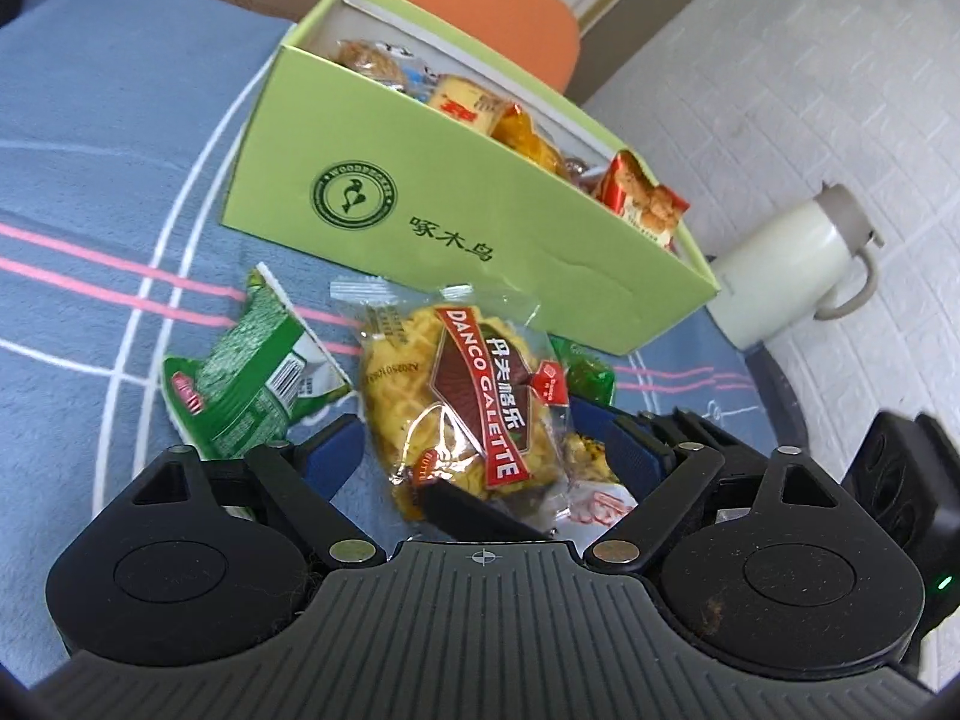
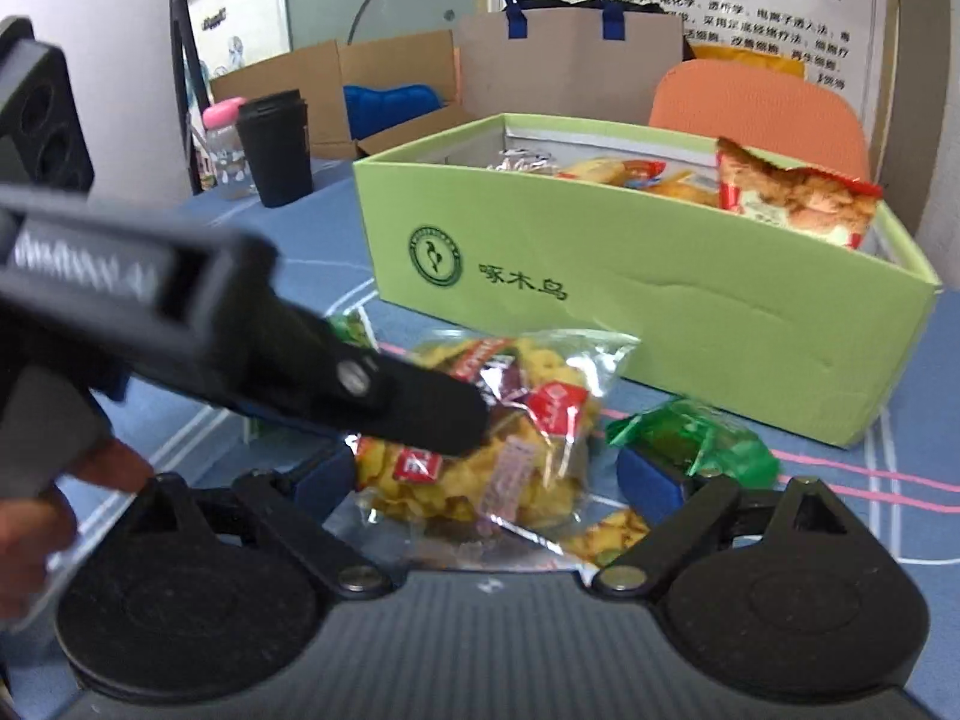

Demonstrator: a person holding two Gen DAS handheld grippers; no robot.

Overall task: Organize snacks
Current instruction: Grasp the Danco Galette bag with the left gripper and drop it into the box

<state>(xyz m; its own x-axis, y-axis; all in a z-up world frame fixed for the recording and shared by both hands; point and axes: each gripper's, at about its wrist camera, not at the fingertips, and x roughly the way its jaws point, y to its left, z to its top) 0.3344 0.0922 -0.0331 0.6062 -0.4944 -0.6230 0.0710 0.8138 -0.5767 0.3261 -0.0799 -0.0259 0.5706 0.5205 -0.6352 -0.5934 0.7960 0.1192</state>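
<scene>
My left gripper (image 1: 474, 450) stands low over a blue cloth with white and pink lines (image 1: 108, 192), and there is open cloth to its left side. On the right the cloth ends at a rounded table edge (image 1: 780, 384), close to a white brick-pattern wall (image 1: 810, 90), where a cream jug (image 1: 786, 264) stands, so I have little room on that side.

Ahead of me is the green box (image 1: 456, 204), open on top and already filled with wrapped snacks; one red biscuit pack (image 1: 648, 204) sticks up over its near corner. On the box side I read a round green logo with a bird and three Chinese characters.

Between the box and my grippers lies the clear waffle packet (image 1: 456, 402). Its red label says "DANCO GALETTE", with Chinese writing beside it. To its left is a green and white pouch (image 1: 246, 384), just beside it, and to its right a small green candy wrapper (image 1: 591, 375), near the box wall.

The left gripper's jaws stand wide, one blue pad on each side of the waffle packet; I cannot tell if they touch it. My right gripper (image 2: 486, 474) is also wide open, at the same packet from the other side, with the green wrapper next to its right pad. The left gripper's finger crosses the right view and lies over the packet.
</scene>
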